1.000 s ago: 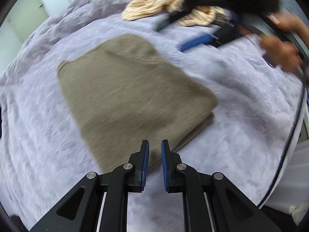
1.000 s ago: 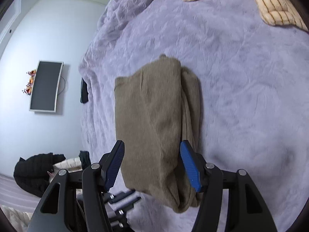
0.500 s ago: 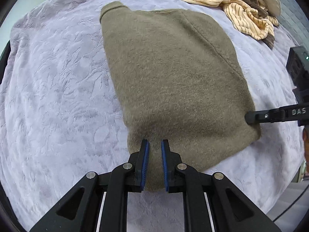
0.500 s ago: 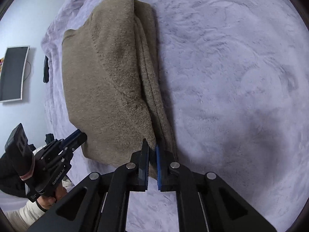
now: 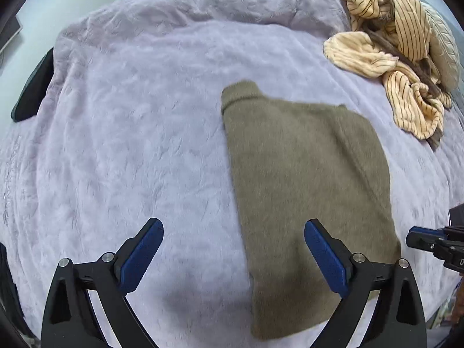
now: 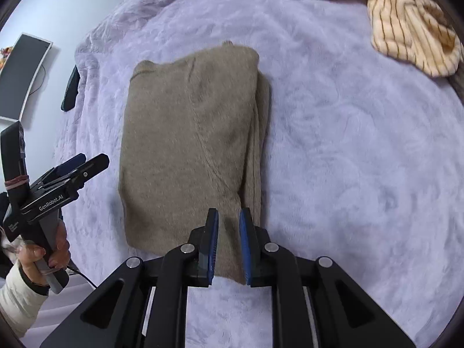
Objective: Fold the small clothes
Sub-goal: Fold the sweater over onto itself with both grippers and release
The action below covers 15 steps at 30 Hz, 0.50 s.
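A folded olive-brown knit sweater point(image 5: 307, 179) lies flat on the lilac bed cover point(image 5: 130, 145); it also shows in the right wrist view point(image 6: 191, 145). My left gripper point(image 5: 233, 256) is wide open above the sweater's near left edge, with nothing between its jaws. My right gripper point(image 6: 228, 242) hovers over the sweater's near right corner, its jaws a narrow gap apart and gripping nothing. The left gripper also shows from the side in the right wrist view point(image 6: 84, 163), to the left of the sweater.
A heap of cream, brown-striped clothes point(image 5: 406, 58) lies at the far right of the bed, also in the right wrist view point(image 6: 406, 20). A dark object point(image 5: 32, 87) sits at the bed's left edge. A monitor point(image 6: 20, 75) hangs on the wall.
My left gripper opened wide and pulled back from the sweater. My right gripper parted slightly and backed off. The sweater lies released on the bed.
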Tool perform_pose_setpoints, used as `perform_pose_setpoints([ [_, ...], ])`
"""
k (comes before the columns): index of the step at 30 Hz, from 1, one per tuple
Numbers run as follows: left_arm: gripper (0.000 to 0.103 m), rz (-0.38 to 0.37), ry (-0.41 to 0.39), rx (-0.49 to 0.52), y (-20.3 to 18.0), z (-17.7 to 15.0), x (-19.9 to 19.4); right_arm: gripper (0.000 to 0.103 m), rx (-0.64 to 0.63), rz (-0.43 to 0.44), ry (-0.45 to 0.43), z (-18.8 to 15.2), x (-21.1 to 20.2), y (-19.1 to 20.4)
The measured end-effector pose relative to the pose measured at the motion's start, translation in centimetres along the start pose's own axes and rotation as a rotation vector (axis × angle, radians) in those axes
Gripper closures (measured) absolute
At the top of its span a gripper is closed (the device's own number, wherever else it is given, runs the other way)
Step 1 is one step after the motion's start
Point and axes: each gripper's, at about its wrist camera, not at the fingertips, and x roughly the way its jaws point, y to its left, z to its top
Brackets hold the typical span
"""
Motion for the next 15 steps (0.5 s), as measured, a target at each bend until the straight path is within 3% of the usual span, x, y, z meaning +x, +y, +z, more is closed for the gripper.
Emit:
perform_pose_setpoints([
  [5, 0.005, -0.046, 0.041, -0.024, -0.5, 1.7, 2.1, 0.084, -0.024, 0.004, -0.063, 3.0, 0.3, 1.6],
  [8, 0.005, -0.041, 0.055, -0.025, -1.0, 2.5, 3.3, 0.084, -0.028, 0.001, -0.042, 4.1, 2.5, 2.3],
  [12, 0.005, -0.029, 0.137, -0.024, -1.1, 1.6, 6.3, 0.083, -0.021, -0.063, 0.027, 3.8, 5.9, 1.2],
  [15, 0.004, -0.054, 0.142, -0.054, -0.7, 1.0, 6.5, 0.079, 0.020, -0.029, 0.030, 3.5, 6.2, 0.1],
])
